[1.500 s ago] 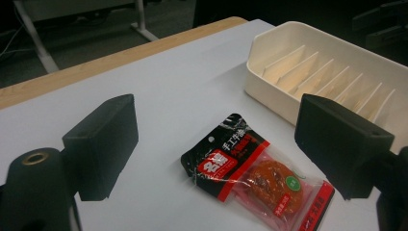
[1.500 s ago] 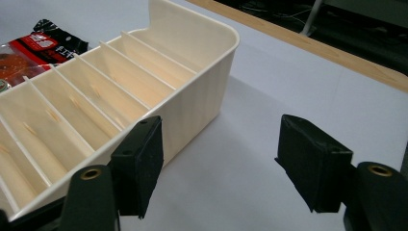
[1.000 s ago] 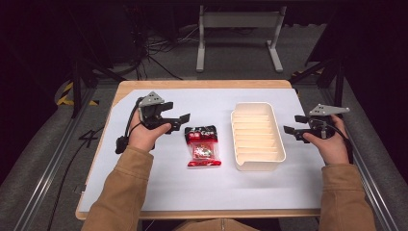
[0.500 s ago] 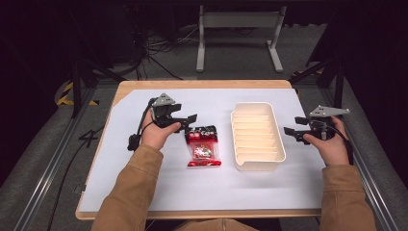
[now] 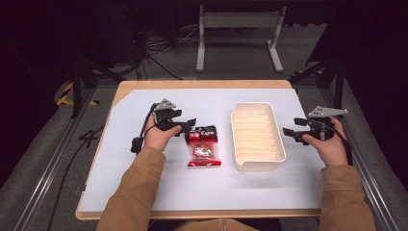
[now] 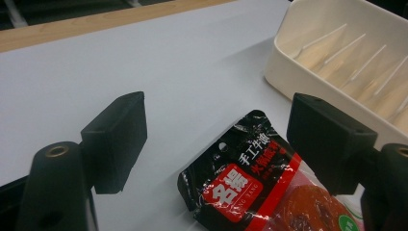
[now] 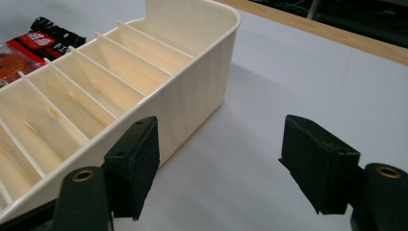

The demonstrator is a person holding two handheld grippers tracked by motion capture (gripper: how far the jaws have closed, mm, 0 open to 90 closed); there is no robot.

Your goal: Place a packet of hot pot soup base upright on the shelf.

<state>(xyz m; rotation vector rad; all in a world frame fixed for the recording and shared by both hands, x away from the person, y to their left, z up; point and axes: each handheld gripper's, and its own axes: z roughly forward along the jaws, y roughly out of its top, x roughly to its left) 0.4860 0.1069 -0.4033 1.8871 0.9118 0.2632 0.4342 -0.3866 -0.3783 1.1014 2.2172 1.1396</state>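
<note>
Jaws of left gripper (image 6: 216, 144) spread around the one packet's (image 6: 250, 185) top edge; right gripper (image 7: 219, 166) gapes empty beside the one tray's (image 7: 192, 101) wall.

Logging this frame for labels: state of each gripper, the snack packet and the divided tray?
left gripper: open, jaws spread above the packet's top end, not gripping it.
right gripper: open, holding nothing, beside the tray's right wall.
snack packet: sealed, lying flat on the table left of the tray.
divided tray: upright on the table, the compartments in view are empty.
</note>
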